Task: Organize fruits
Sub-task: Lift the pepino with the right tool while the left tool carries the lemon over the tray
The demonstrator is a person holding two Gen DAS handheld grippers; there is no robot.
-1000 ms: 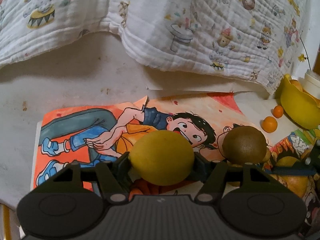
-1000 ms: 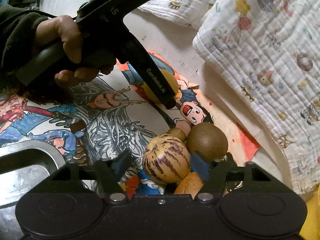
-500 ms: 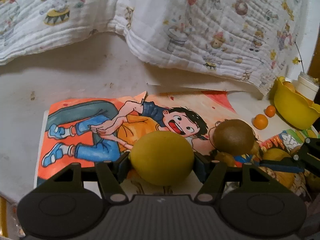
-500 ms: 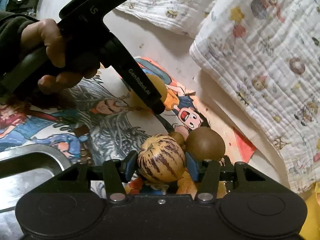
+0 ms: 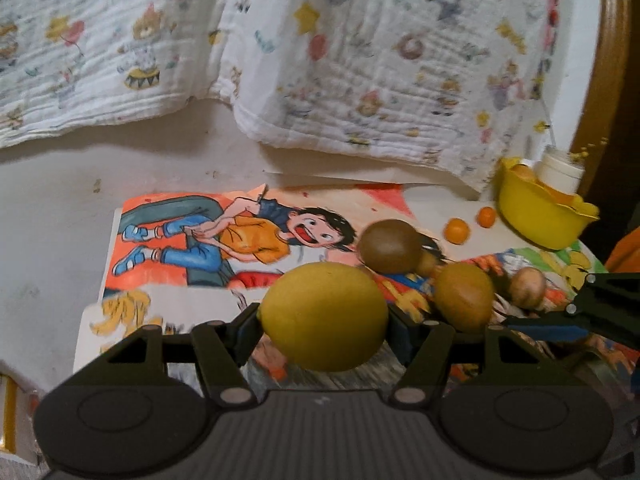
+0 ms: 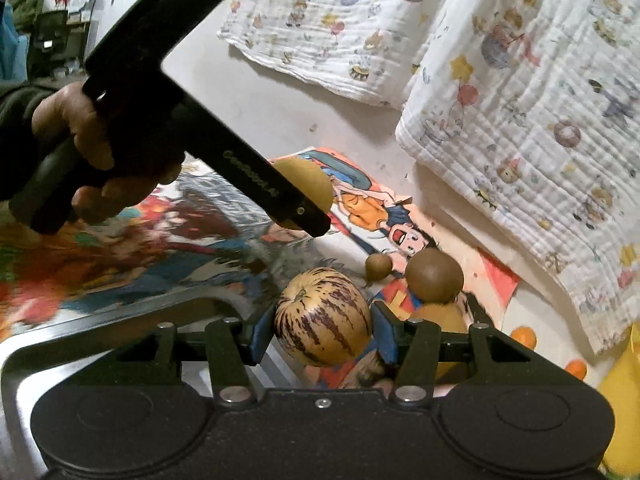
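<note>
Both tongs now carry lemon (image 5: 324, 316) and melon (image 6: 323, 317) higher.

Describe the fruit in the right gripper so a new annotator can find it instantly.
Start at the cartoon poster spread on the table beside the printed white blanket. At its near edge the right gripper is shut on a striped melon. Only this fruit is cream with purple streaks; the brown kiwi behind is plain, and the lemon is plain yellow.
</note>
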